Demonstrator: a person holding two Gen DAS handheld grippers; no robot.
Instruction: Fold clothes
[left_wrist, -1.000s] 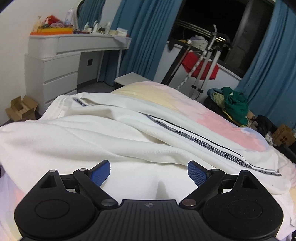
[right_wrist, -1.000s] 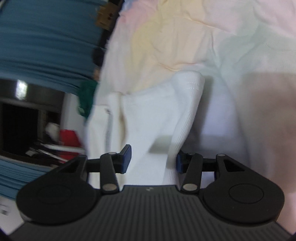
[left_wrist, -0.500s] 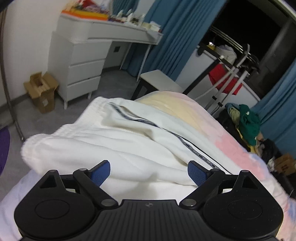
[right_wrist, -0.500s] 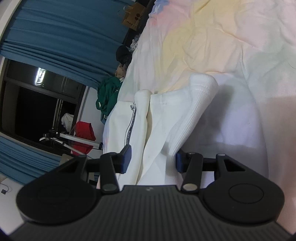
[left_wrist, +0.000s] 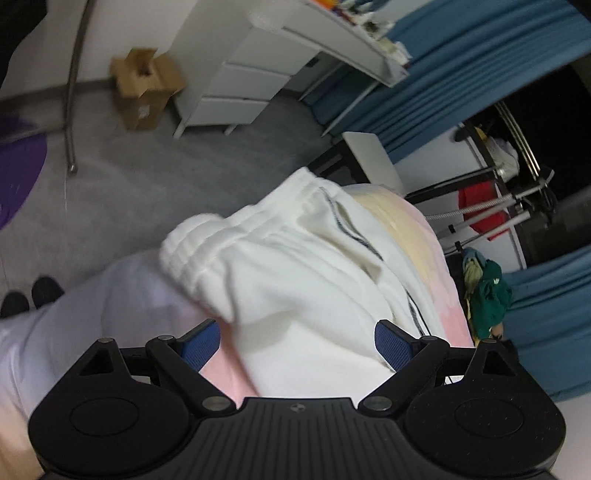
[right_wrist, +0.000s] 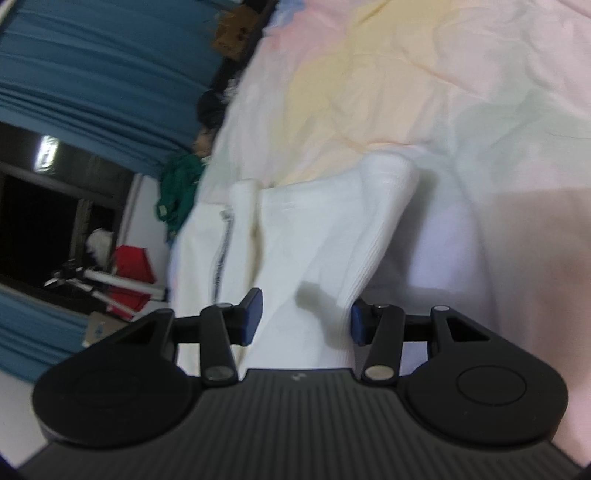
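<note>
Both grippers over white trousers (left_wrist: 295, 288) on the bed (right_wrist: 406, 74).
Left gripper (left_wrist: 297, 341) gapes wide; right gripper (right_wrist: 303, 319) stands narrower, cloth between its fingers, ungripped.

White sweatpants (left_wrist: 295, 280) carry a black-and-white patterned side stripe (left_wrist: 413, 306); at their 1 o'clock the bedsheet (right_wrist: 388, 74) blends pastel yellow, pink and pale green. Both grippers are black with blue pads (left_wrist: 201, 343). At 3 o'clock lie dark green clothes (left_wrist: 487, 295) and blue curtains (left_wrist: 554, 295); at 11 o'clock, a brown cardboard box (left_wrist: 144, 92)
</note>
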